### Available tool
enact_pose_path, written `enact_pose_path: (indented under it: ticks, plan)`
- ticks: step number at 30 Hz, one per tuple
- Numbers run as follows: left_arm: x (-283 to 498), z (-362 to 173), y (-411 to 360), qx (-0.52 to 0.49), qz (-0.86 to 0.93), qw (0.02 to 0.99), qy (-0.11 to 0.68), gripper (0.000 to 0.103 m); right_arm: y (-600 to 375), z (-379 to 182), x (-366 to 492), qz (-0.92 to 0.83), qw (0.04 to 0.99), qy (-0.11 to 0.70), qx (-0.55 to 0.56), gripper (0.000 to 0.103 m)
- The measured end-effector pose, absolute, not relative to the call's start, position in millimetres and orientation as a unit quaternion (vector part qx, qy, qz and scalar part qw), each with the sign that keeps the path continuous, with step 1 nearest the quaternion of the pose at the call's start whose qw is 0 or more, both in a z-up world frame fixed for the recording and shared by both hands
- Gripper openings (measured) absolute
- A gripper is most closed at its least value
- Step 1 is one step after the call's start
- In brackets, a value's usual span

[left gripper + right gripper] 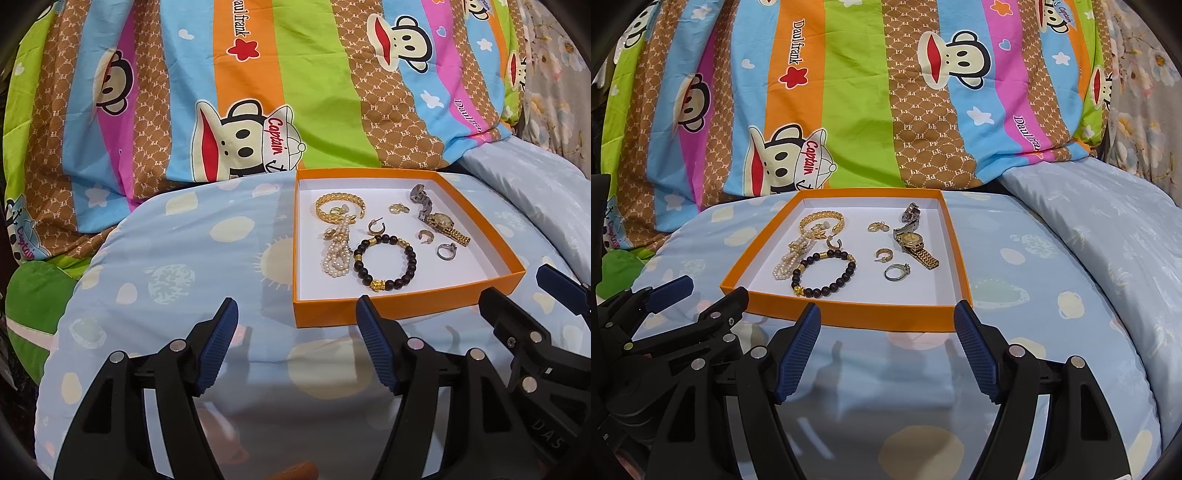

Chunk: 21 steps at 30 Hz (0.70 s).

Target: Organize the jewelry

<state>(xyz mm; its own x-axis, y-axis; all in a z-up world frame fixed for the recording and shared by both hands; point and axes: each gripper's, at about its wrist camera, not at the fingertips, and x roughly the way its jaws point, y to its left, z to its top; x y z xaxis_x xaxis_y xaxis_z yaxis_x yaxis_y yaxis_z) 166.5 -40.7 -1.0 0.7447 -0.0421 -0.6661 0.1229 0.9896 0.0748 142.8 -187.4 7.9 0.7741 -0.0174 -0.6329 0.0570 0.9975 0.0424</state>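
An orange box lid [369,314] [849,314] with a white floor lies on a light blue pillow. In it lie a gold chain bracelet [340,208] [822,219], a pearl strand [336,254] [786,264], a dark bead bracelet [384,264] [823,273], a gold watch [439,219] [914,240], a silver ring [447,251] [897,273] and small gold earrings [376,227] [882,254]. My left gripper [295,347] is open and empty, just short of the box's near left corner. My right gripper [886,350] is open and empty before the box's near edge.
The light blue pillow [166,266] [1034,295] carries the box. A striped cartoon-monkey blanket [258,92] [849,92] rises behind it. A pale blue quilt [1108,221] lies at the right. Each gripper shows at the edge of the other's view [546,314] [665,306].
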Motion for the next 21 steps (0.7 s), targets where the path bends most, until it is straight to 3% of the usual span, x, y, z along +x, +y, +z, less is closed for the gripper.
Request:
enact_pose_path:
  ticks: [21]
  plan:
    - [166.6, -2.2, -39.7, 0.059, -0.040, 0.932, 0.355, 0.066, -186.6, 7.8, 142.2, -0.020, 0.942, 0.335, 0.029, 0.073]
